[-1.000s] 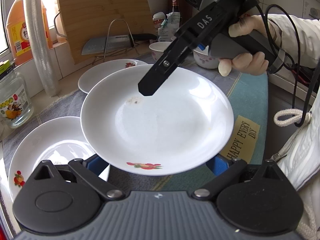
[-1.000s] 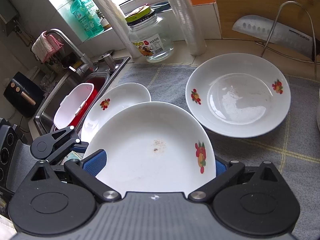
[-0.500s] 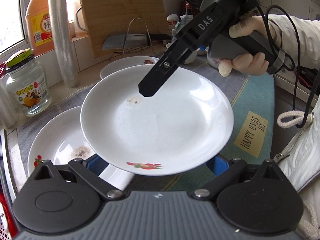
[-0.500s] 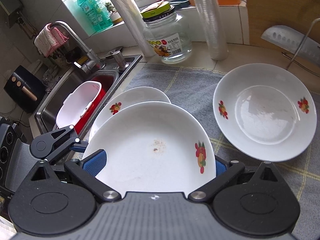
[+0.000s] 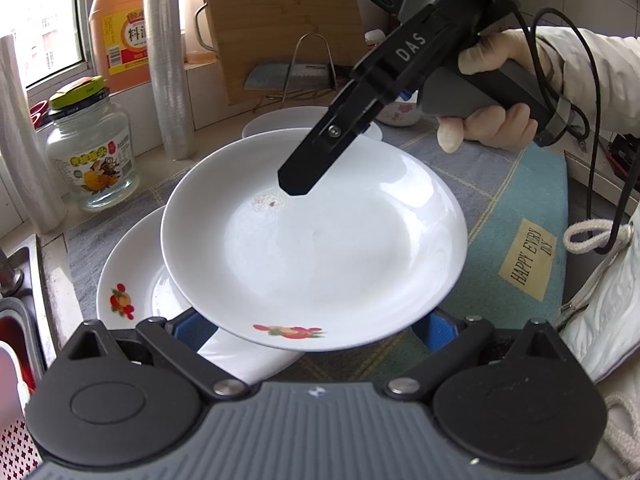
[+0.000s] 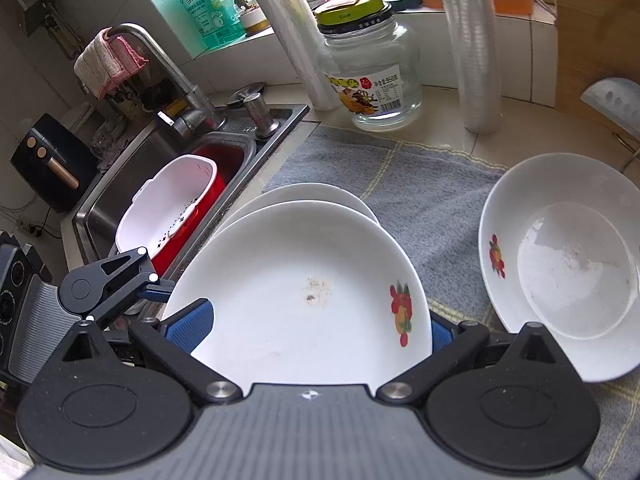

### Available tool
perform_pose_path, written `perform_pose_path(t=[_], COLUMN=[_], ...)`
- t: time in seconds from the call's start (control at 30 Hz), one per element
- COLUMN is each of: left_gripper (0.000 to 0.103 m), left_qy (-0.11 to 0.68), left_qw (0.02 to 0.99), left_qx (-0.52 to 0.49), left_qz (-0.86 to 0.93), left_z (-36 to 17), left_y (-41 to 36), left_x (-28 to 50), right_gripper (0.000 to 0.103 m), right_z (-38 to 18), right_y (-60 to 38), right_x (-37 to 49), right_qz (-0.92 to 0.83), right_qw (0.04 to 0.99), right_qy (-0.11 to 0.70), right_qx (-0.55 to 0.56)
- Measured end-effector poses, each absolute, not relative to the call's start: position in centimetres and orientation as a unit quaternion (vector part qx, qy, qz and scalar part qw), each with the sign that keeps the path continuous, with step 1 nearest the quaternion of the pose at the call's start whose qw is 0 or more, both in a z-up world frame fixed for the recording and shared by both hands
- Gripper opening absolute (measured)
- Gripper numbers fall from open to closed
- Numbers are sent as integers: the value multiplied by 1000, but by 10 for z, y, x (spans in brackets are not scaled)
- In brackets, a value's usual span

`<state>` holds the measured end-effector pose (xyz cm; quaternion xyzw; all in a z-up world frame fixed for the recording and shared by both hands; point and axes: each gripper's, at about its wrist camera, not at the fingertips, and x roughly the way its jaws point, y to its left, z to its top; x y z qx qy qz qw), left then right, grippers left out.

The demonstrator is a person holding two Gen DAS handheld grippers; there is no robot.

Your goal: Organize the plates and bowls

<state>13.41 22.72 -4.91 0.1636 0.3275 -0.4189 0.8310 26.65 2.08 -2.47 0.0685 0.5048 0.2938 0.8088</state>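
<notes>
Both grippers hold one white plate with a fruit print [image 5: 320,240], also seen in the right wrist view [image 6: 304,300], above the counter. My left gripper [image 5: 316,328] is shut on its near rim. My right gripper [image 6: 308,328] is shut on the opposite rim and reaches over the plate in the left wrist view [image 5: 304,176]. A second white plate [image 5: 140,288] lies on the grey mat right beneath it; its rim shows in the right wrist view [image 6: 304,194]. A third plate [image 6: 568,268] lies further right.
A glass jar [image 6: 372,72], plastic cup stacks [image 6: 476,48], an orange bottle [image 5: 120,32], a cutting board [image 5: 280,24] and a knife on a rack [image 5: 288,76] line the back. A small bowl [image 5: 400,114] stands behind. The sink [image 6: 168,184] with a white basket is at the left.
Both grippers carried the held plate leftward toward the sink side; it now hangs over the second plate, and the third plate has slid right in view.
</notes>
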Motion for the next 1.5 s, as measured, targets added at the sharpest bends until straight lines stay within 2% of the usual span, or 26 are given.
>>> perform_pose_path(t=[1.5], left_gripper=[100], left_qy=[378], left_qw=[820], left_qx=[121], left_qz=[-413], left_z=[-58], left_y=[242], left_x=[180], right_gripper=[103], right_z=[-41], right_y=[50], right_x=[309], right_qz=[298], right_qw=[796], right_qy=[525], right_qx=[35])
